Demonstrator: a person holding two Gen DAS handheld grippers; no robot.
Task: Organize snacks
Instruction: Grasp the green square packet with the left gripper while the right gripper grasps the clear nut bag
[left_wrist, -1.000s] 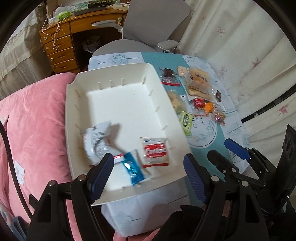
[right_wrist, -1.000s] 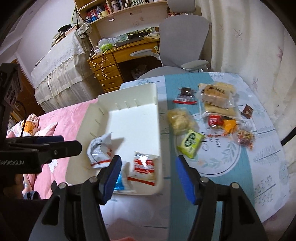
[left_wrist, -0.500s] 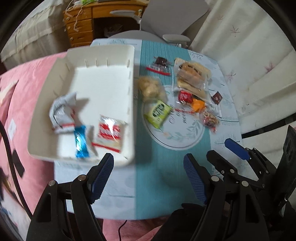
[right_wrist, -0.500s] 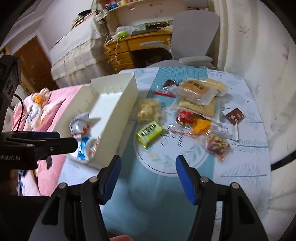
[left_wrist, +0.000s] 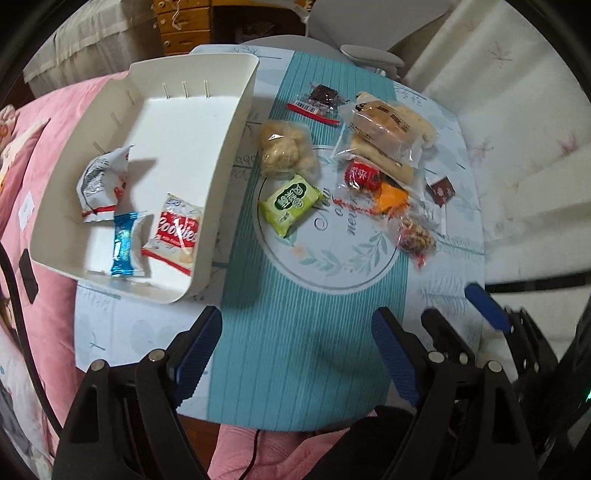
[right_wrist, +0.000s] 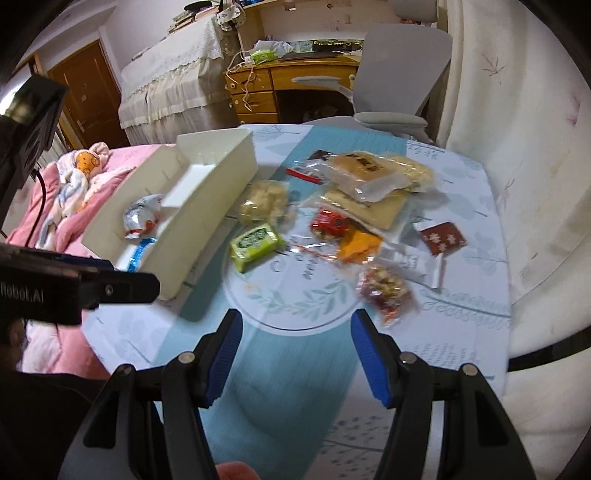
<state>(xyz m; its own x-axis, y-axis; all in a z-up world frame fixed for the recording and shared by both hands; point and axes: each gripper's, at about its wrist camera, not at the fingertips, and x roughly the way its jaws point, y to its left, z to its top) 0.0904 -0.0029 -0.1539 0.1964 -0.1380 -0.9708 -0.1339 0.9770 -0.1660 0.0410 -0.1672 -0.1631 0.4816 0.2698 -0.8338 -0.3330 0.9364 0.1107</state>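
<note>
Overhanging the table's left edge, the white rectangular plastic tray (left_wrist: 229, 122) could tip if nudged. Right of it, the loose wrapped snacks, led by the green packet (left_wrist: 290, 199), may scatter. Left gripper (left_wrist: 295, 350), jaws just widened, and right gripper (right_wrist: 295, 354) gape empty.

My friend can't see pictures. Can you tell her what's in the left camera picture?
A white tray on a table holds three snack packets, and more snacks, like a green packet and bread, lie beside it on a blue-and-white tablecloth. The left gripper hangs open and empty above the cloth.
</note>
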